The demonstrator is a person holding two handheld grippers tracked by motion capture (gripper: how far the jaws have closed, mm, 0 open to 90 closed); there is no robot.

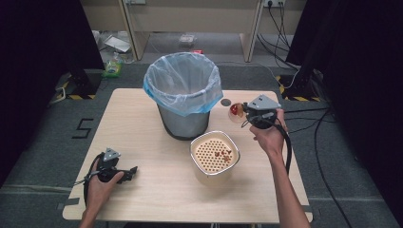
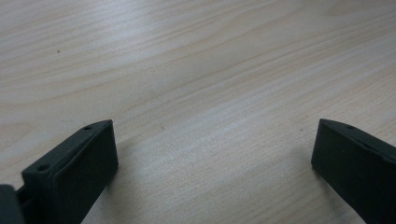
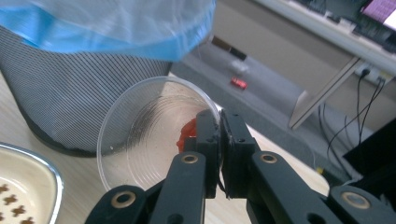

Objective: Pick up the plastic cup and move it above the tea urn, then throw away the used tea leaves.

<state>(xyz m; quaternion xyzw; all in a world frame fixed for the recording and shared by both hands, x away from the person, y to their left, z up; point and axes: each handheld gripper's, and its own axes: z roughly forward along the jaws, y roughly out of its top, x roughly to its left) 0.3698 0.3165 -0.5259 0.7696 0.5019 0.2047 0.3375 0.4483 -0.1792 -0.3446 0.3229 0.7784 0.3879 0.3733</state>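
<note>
My right gripper (image 1: 244,114) holds a clear plastic cup (image 1: 235,112) by its rim, above the table to the right of the bin. In the right gripper view the jaws are shut on the cup's rim (image 3: 212,114), and a red residue (image 3: 187,133) sits in the cup's bottom. A grey mesh bin (image 1: 183,95) with a blue-white liner stands at the table's middle back. A cream strainer bowl (image 1: 215,155) with brown bits lies in front of it. My left gripper (image 1: 132,171) rests on the table at front left, its jaws wide apart over bare wood (image 2: 210,116).
A dark round spot (image 1: 225,102) marks the wooden table (image 1: 142,137) right of the bin. Cables (image 1: 309,118) trail off the table's right side. A shelf unit (image 1: 190,19) stands on the floor beyond the table.
</note>
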